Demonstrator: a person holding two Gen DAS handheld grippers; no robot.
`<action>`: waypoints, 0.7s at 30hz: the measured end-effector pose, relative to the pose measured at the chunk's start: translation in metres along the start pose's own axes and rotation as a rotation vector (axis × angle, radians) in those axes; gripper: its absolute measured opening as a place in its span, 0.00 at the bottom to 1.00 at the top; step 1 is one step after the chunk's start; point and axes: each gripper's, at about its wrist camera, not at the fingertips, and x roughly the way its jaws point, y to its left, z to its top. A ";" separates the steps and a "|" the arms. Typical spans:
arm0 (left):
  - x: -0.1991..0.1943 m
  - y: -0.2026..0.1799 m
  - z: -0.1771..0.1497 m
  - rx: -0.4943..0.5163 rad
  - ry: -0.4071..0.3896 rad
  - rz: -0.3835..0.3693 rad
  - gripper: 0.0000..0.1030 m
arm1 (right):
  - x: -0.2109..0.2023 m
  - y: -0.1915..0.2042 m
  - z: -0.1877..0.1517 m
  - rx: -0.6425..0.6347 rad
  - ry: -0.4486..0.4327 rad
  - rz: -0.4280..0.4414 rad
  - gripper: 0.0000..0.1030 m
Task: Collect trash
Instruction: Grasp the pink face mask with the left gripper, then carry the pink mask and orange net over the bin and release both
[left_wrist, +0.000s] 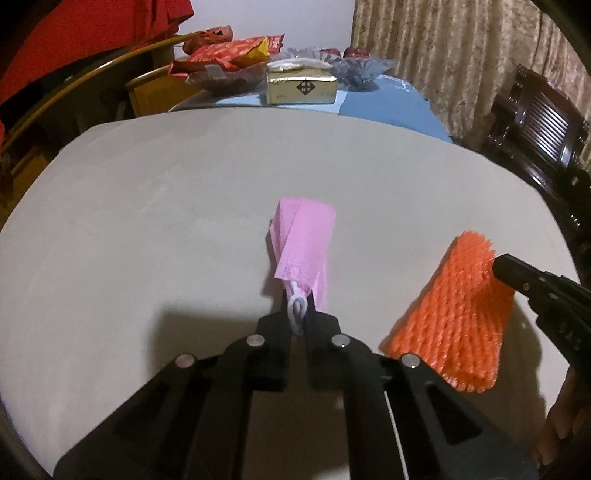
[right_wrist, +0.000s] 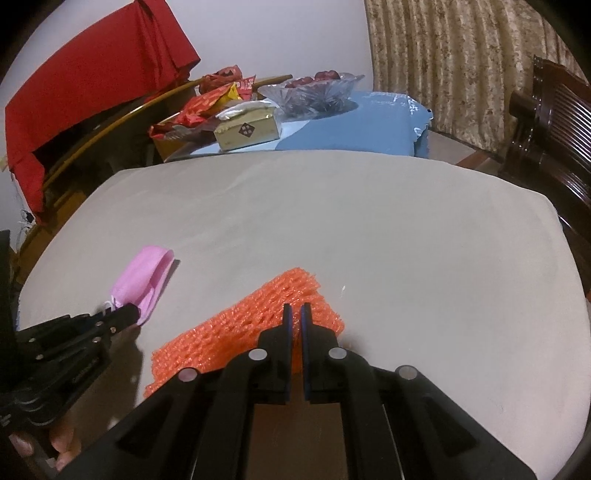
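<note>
The left claw (left_wrist: 300, 295) is clamped down on a pink face mask (left_wrist: 303, 243), gripping it at the near end where the white ear loop (left_wrist: 297, 314) bunches up between the tips. The rest of the mask trails forward and sags toward the beige desk (left_wrist: 147, 221); its far end seems to touch the surface, though I cannot be sure.

Just beside it to the right, the right claw (right_wrist: 296, 308) is pinched shut on an orange foam fruit net (right_wrist: 236, 328). Its blue-faced tips nip the net's upper edge, so the net is tilted, with its near corner lying low toward the desk.

The two pieces of trash are near each other, not touching, both over the near half of the desk. A hand (right_wrist: 61, 443) shows under the left claw's handle.

Beyond the desk's far edge sit a gold tissue box (left_wrist: 301, 86), red snack bags (left_wrist: 229, 51) and a glass bowl (right_wrist: 314, 92) holding red fruit, on a blue cloth (right_wrist: 362, 125). A dark wooden chair (right_wrist: 554, 140) stands to the right, patterned curtains (left_wrist: 461, 55) behind it.
</note>
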 end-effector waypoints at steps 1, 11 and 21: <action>-0.009 -0.001 0.000 0.001 -0.010 -0.005 0.05 | -0.004 0.000 0.000 0.001 -0.002 0.002 0.04; -0.088 -0.024 -0.009 0.004 -0.064 -0.022 0.05 | -0.080 0.008 0.009 -0.017 -0.081 0.015 0.04; -0.155 -0.059 -0.026 0.024 -0.090 -0.028 0.05 | -0.150 -0.016 -0.005 0.003 -0.123 -0.030 0.04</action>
